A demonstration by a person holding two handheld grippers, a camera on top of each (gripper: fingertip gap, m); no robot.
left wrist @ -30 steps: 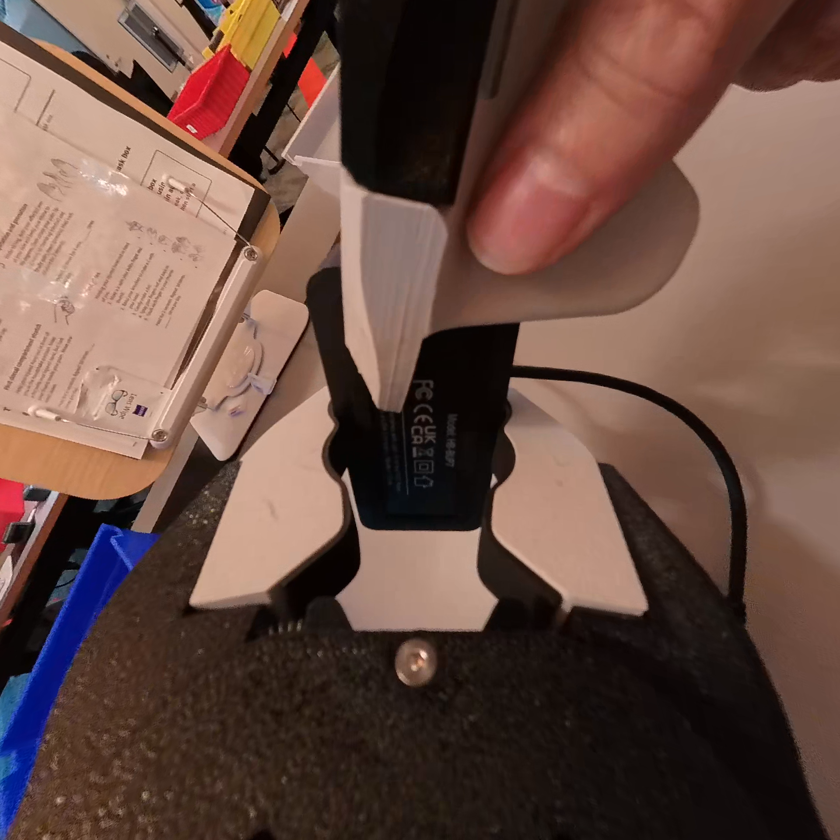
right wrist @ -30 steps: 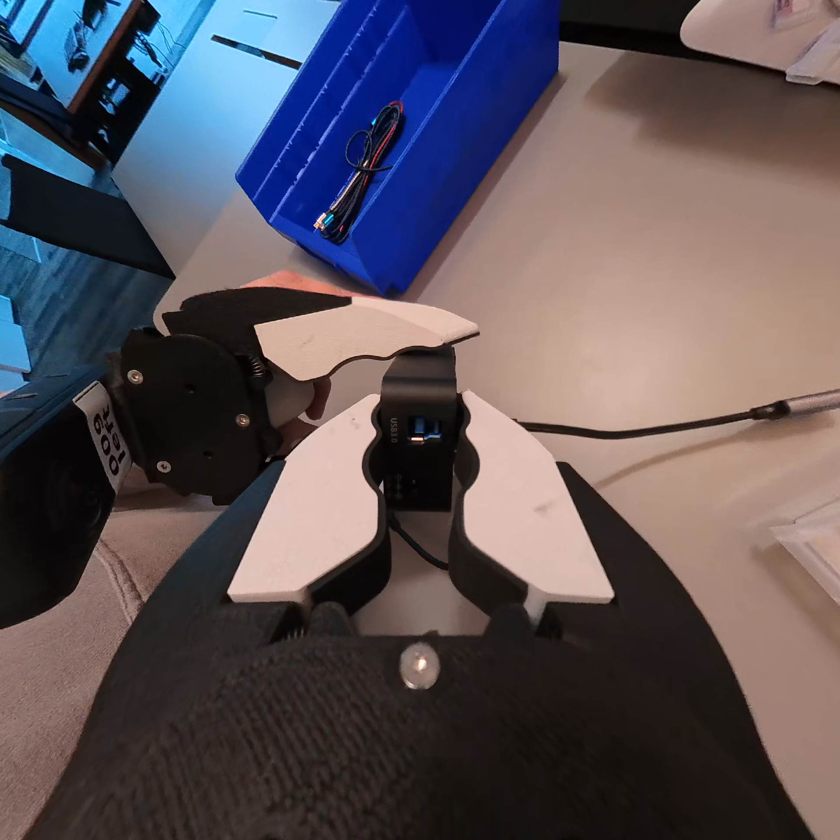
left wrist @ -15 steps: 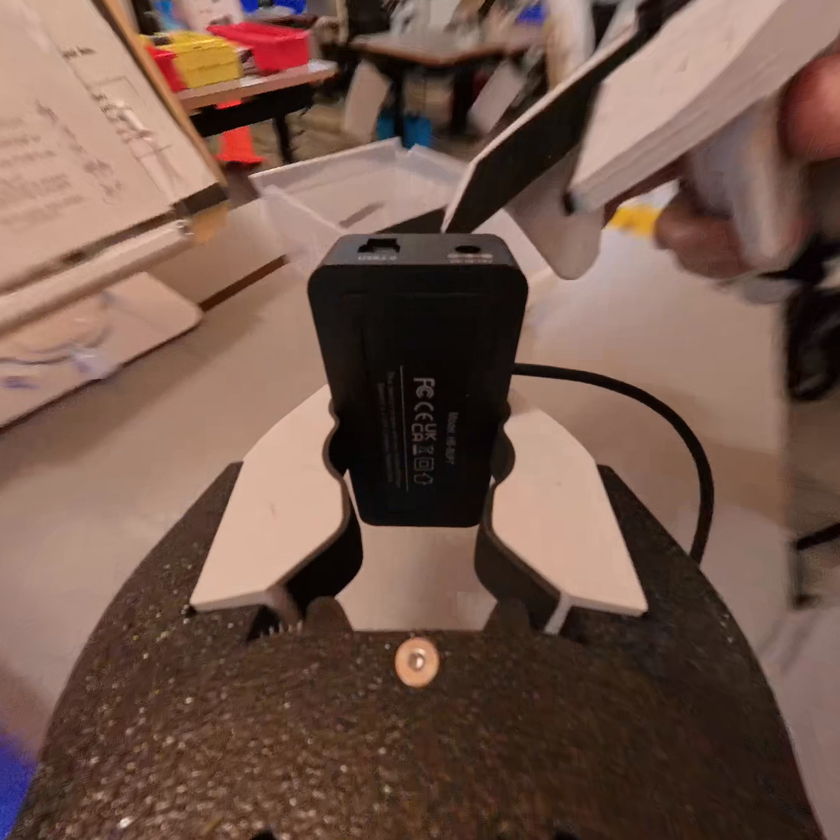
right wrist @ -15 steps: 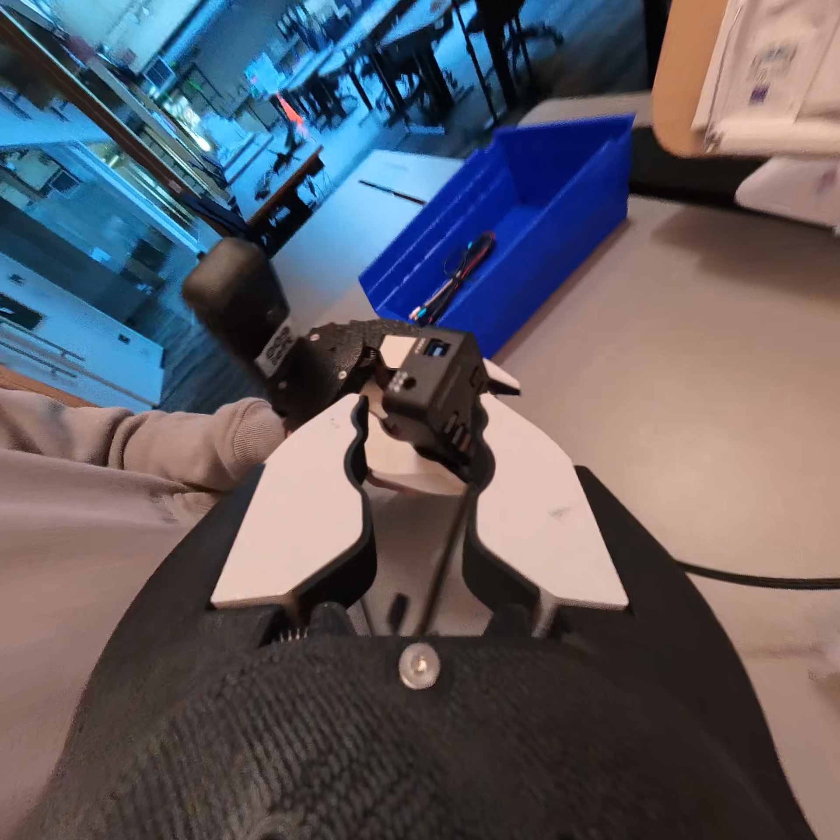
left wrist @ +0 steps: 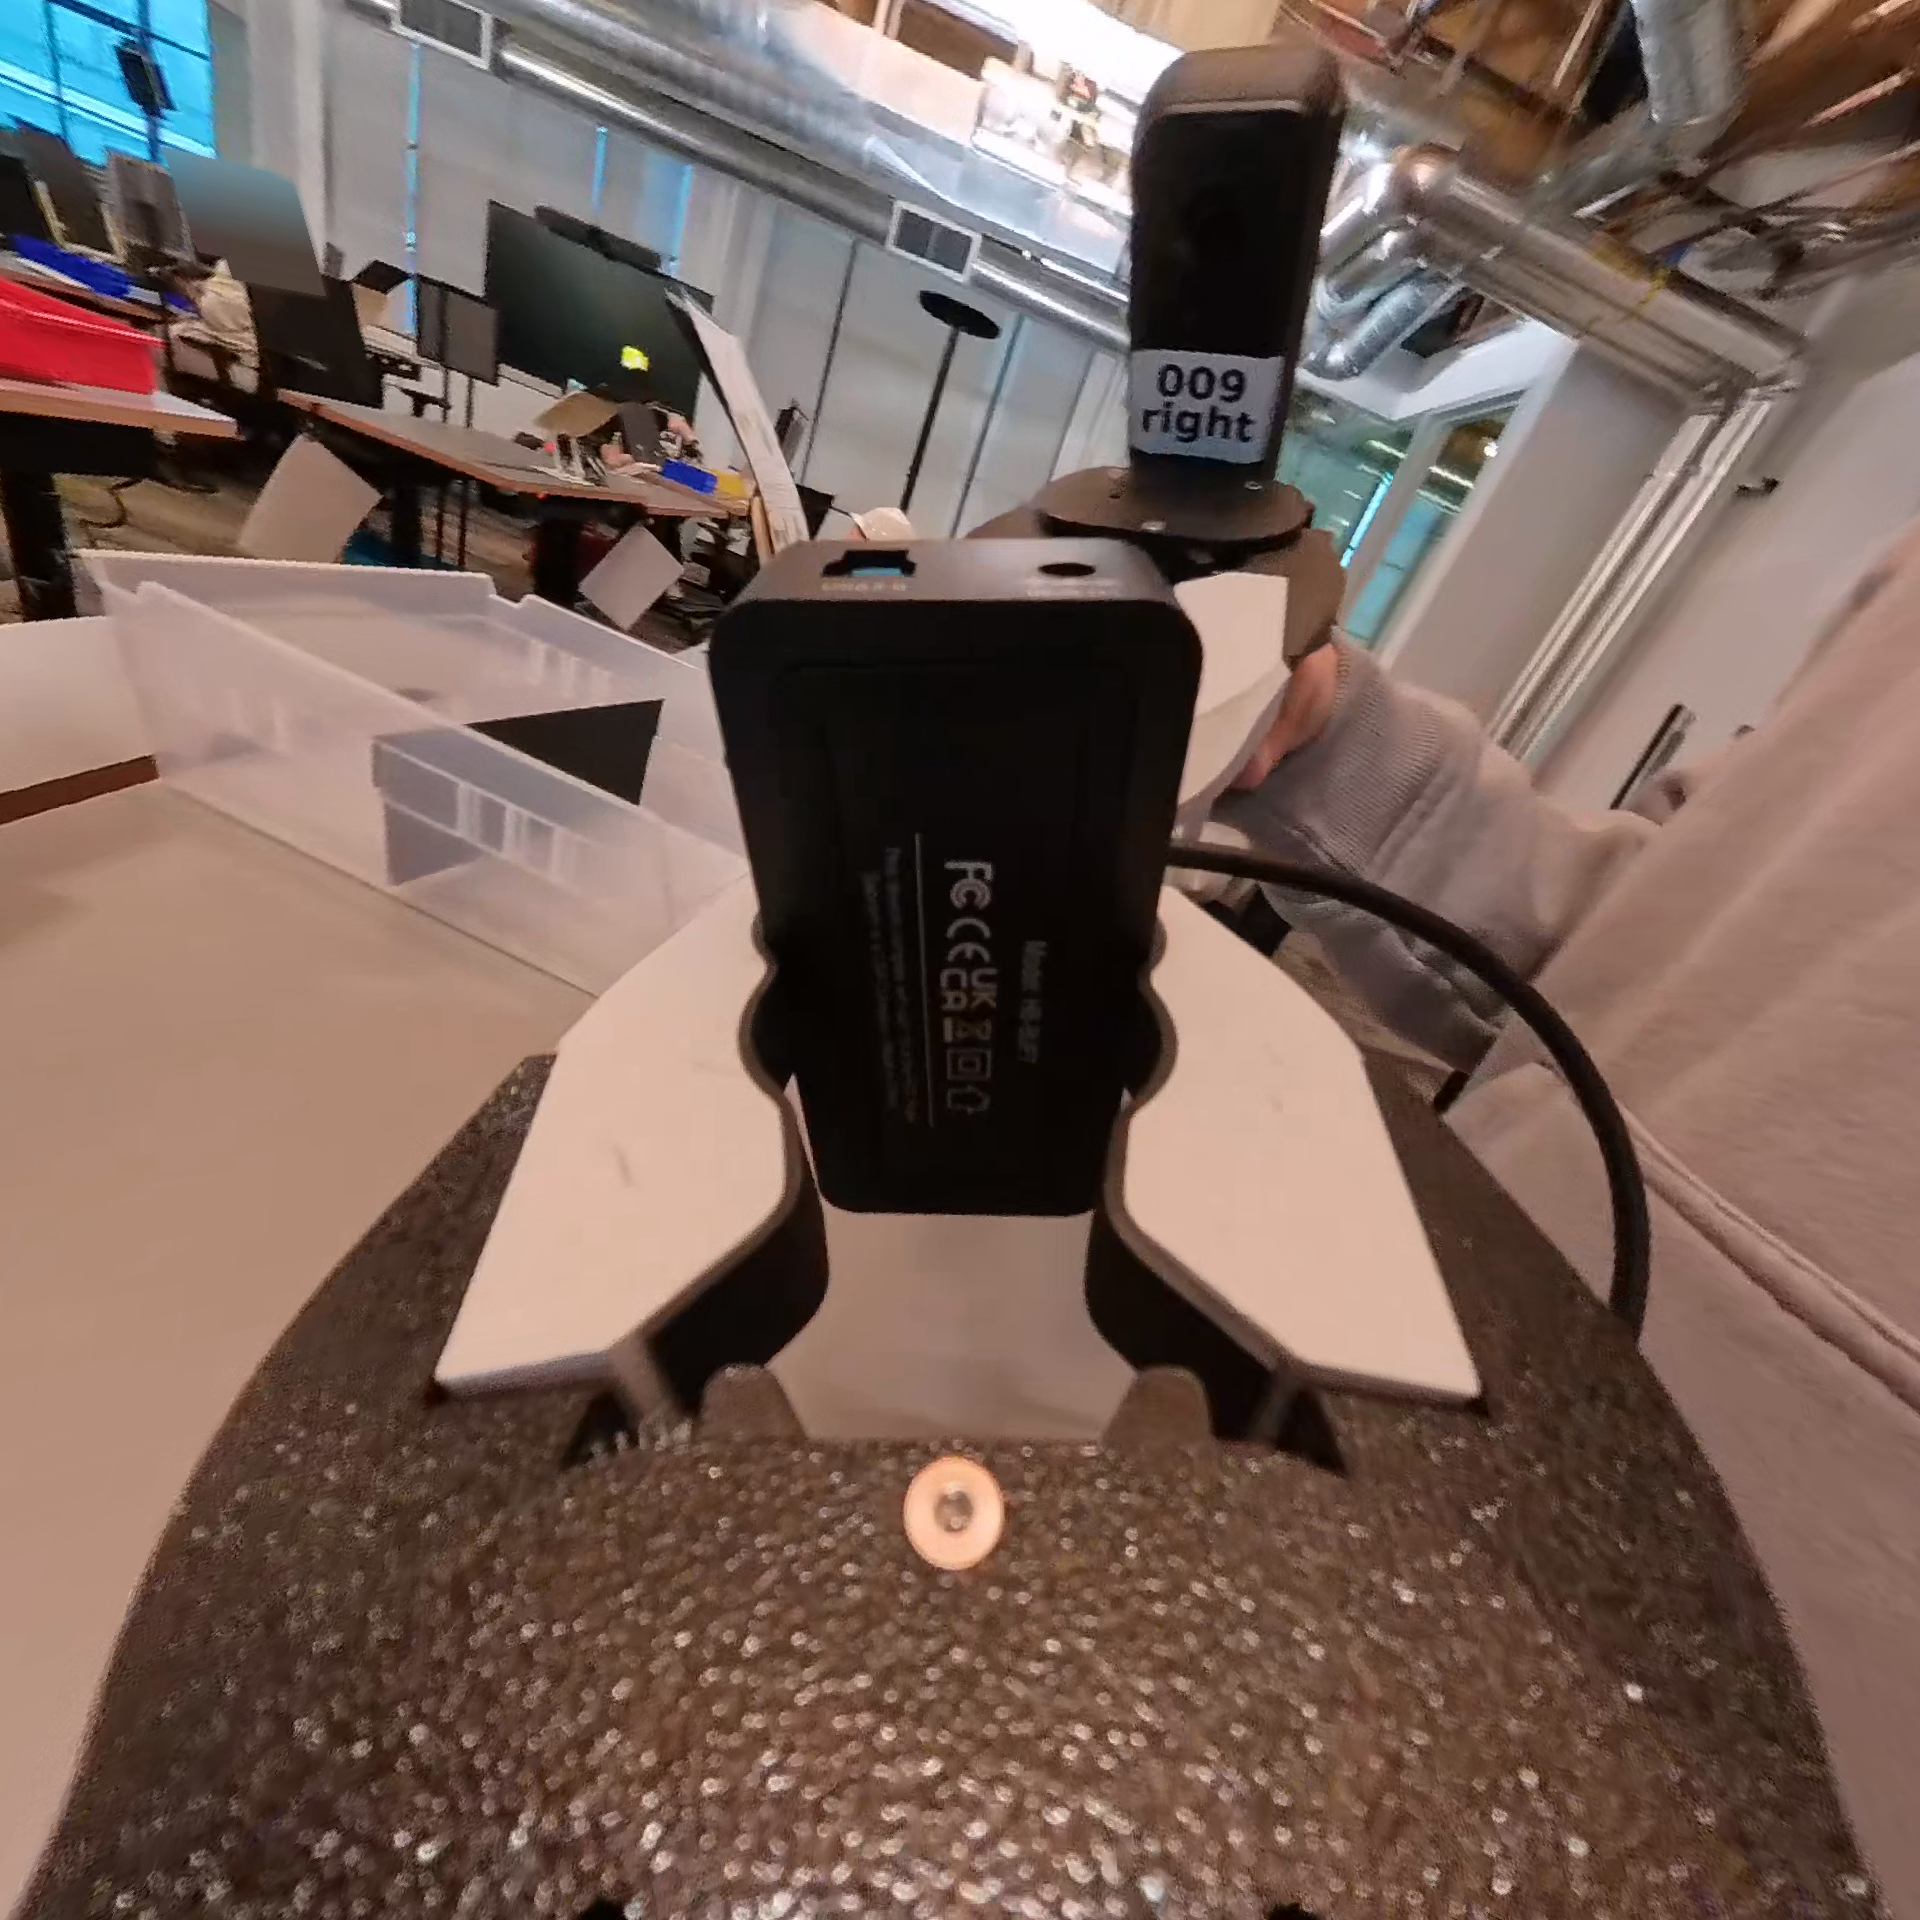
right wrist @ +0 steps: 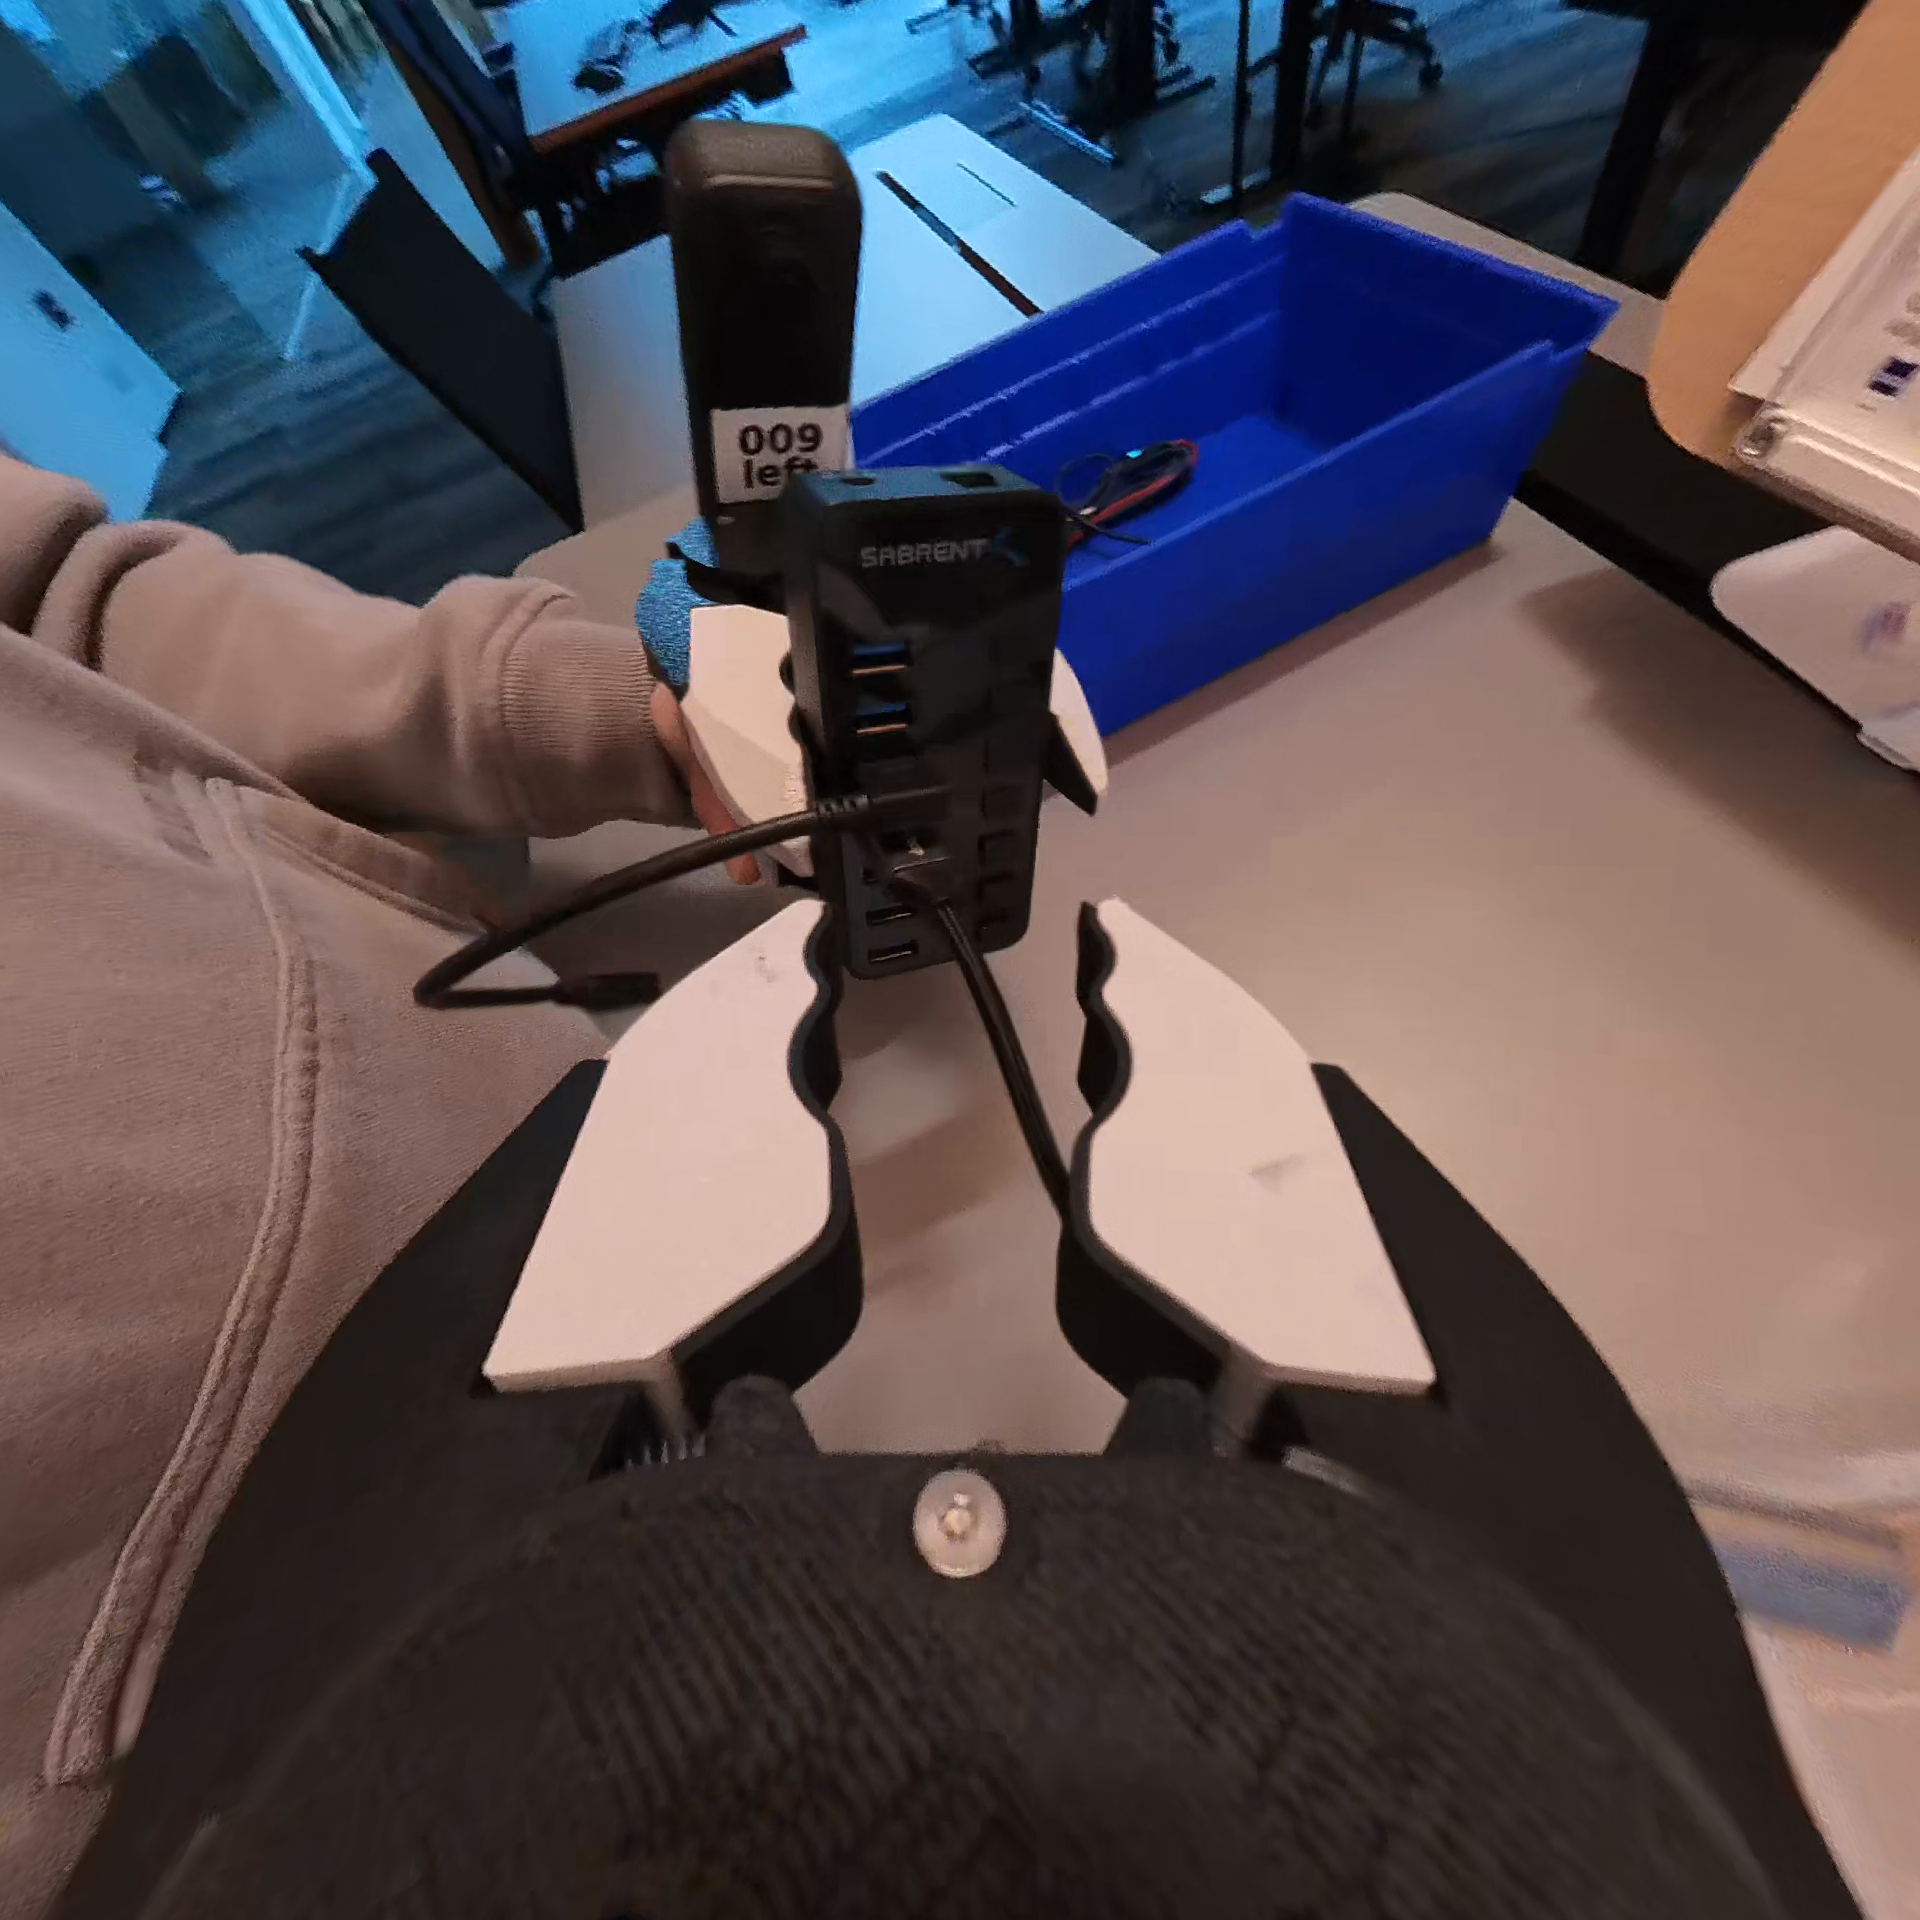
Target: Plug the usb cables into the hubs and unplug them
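- The left gripper point(left wrist: 951, 997) is clamping the black USB hub point(left wrist: 956, 883) between its two white fingers point(left wrist: 644, 1164), holding it upright above the desk point(left wrist: 208, 1091) with its label side facing the left wrist camera.
- In the right wrist view the same hub point(right wrist: 935, 707) is showing its port side, with rows of ports running down its face, and the left gripper point(right wrist: 894, 748) is gripping it from behind.
- The right gripper point(right wrist: 951, 997) is sitting just in front of the hub with its fingers point(right wrist: 686, 1143) spread apart and holding nothing.
- A black cable point(right wrist: 1003, 1049) is running from a lower port of the hub down through the gap between the right gripper's fingers, close to the right-hand one.
- A second black cable point(right wrist: 582, 904) is looping out from the hub's side to the left, ending in a loose plug hanging near a grey sleeve point(right wrist: 364, 686).
- In the left wrist view, a black cable point(left wrist: 1496, 997) is arching out from behind the hub on the right.
- A blue bin point(right wrist: 1299, 436) is standing on the desk beyond the hub, with a small bundle of wires point(right wrist: 1122, 488) lying inside it.
- A clear plastic tray point(left wrist: 343, 686) is lying on the desk to the left of the hub in the left wrist view.
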